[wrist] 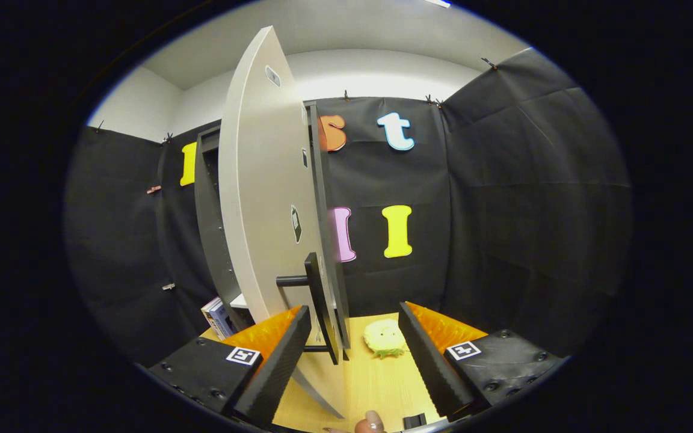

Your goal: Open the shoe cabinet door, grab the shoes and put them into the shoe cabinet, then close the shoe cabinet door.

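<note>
Shoe cabinet door [265, 198] is standing ajar at about 11 o'clock from the jaws, probably so the inside is reachable. Its dark handle [321, 313] is sitting between the spread fingers of the gripper [355, 343], nothing pinched. Fuzzy yellow slipper-looking thing [385, 338] is waiting on the bench [376, 385] just ahead at 1 o'clock.

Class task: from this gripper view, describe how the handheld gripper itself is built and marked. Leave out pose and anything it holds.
The gripper has two long wedge-shaped fingers with a woven-textured inner face. Each finger is mounted on a black block fastened with round screws, and each block carries a square black-and-white marker tag. A person's fingertip with a polished nail shows beneath. No cables are visible.
</note>
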The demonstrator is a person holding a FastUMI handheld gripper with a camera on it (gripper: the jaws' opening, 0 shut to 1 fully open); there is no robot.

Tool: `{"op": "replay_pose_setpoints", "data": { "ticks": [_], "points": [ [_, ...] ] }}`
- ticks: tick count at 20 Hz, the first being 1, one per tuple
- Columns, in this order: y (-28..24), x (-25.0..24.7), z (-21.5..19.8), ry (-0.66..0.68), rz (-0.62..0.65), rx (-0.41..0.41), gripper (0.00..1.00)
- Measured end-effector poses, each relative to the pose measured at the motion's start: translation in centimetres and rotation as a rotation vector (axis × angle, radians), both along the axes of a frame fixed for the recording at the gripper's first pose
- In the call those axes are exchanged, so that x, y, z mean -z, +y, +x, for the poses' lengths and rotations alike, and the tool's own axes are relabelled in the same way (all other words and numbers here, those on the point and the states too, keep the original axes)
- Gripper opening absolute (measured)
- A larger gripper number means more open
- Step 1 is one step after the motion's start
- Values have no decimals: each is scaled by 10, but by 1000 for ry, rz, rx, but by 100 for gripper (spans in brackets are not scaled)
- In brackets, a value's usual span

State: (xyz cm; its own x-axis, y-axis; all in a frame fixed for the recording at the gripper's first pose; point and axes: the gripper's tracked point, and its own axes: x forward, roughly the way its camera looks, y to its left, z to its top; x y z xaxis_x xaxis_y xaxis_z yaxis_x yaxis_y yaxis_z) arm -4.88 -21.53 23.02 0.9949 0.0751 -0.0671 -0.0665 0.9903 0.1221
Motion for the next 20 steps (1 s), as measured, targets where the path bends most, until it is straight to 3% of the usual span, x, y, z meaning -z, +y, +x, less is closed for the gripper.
{"op": "replay_pose_setpoints", "data": {
  "ticks": [7, 20],
  "points": [
    [68, 3, -2, 7, 36, -55, 97],
    [208, 9, 40, -14, 83, -40, 97]
  ]
}}
